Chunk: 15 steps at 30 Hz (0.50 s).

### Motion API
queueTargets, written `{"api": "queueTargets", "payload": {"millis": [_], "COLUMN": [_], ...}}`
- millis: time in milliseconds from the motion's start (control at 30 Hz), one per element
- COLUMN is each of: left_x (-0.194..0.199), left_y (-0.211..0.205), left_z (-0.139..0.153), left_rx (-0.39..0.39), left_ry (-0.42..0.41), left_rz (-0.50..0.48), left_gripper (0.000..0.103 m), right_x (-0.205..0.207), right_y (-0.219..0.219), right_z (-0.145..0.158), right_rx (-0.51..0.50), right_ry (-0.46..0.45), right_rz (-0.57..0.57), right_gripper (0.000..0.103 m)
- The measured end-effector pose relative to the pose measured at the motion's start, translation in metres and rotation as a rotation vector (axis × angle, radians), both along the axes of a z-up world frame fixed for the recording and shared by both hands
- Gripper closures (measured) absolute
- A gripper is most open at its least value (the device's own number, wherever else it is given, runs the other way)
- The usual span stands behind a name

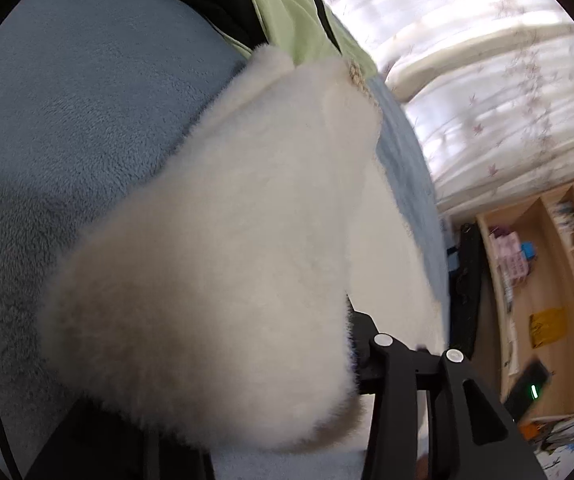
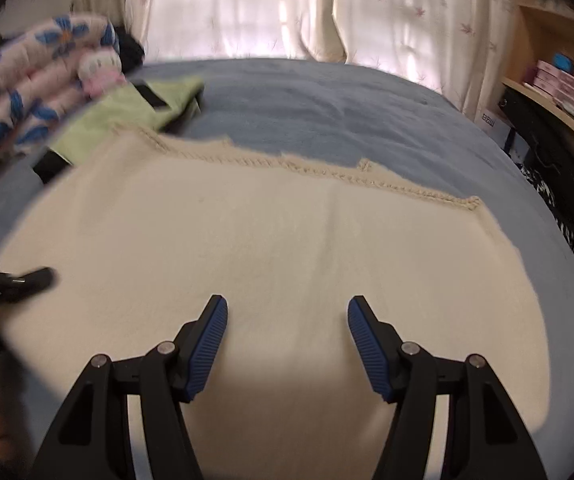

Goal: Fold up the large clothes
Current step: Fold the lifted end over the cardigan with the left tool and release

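1. Left wrist view: a fluffy cream-white fleece garment (image 1: pixel 223 248) fills the middle, lying on the light blue plush bed cover (image 1: pixel 55 92). A folded lime-green garment with black trim (image 1: pixel 287 12) sits beyond the fleece's far end. A thick fold of the fleece bulges over your left tongs (image 1: pixel 327 364), so only the black right-hand arm shows clearly. The fleece touches the tongs, but you cannot tell whether the pads pinch it or how wide they stand.

2. Before you lift, confirm that you have the full thickness of the fold, not just loose pile, or it may slip out midway.

3. Right wrist view: the same garment shows as a wide cream sheet with a crocheted far edge (image 2: pixel 271 240), spread flat on the blue bed. The green garment lies past its far left corner, beside a floral padded bundle (image 2: pixel 35 80).

4. Your right tongs (image 2: pixel 287 320) stand clearly open, the blue ribbed pads (image 2: pixel 207 348) holding nothing, above the fleece's near middle. Whether they touch it is unclear.

5. Move them to the fleece's near edge, take a matching hold, and carry both sides over evenly.
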State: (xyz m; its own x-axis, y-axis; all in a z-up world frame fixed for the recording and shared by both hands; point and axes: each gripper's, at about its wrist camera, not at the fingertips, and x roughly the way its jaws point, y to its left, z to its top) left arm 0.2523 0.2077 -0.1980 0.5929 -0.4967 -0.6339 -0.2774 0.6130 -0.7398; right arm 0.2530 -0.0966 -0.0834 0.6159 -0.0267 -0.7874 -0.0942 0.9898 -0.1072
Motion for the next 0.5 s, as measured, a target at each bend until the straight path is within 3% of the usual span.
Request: {"api": "queueTargets", "payload": {"millis": [67, 233, 367, 500], "left_x": [0.004, 0.004, 0.007, 0.037], "left_y": [-0.005, -0.020, -0.038, -0.049], "left_z": [0.009, 0.042, 0.082, 0.100], "left_rx": [0.046, 0.201, 0.322, 0.371], "left_ry": [0.033, 0.131, 0.138, 0.129], "left_rz": [-0.054, -0.266, -0.449, -0.505], "left_gripper": [0.062, 0.061, 0.059, 0.059], "right_x": [0.012, 0.024, 0.045, 0.075], "right_y": [-0.012, -0.039, -0.076, -0.128], "right_z": [0.003, 0.028, 0.038, 0.038], "right_rx": [0.086, 0.114, 0.086, 0.080], "right_ry": [0.034, 0.017, 0.007, 0.015], "right_rz": [-0.002, -0.009, -0.075, -0.167], "right_gripper": [0.040, 0.040, 0.040, 0.040]}}
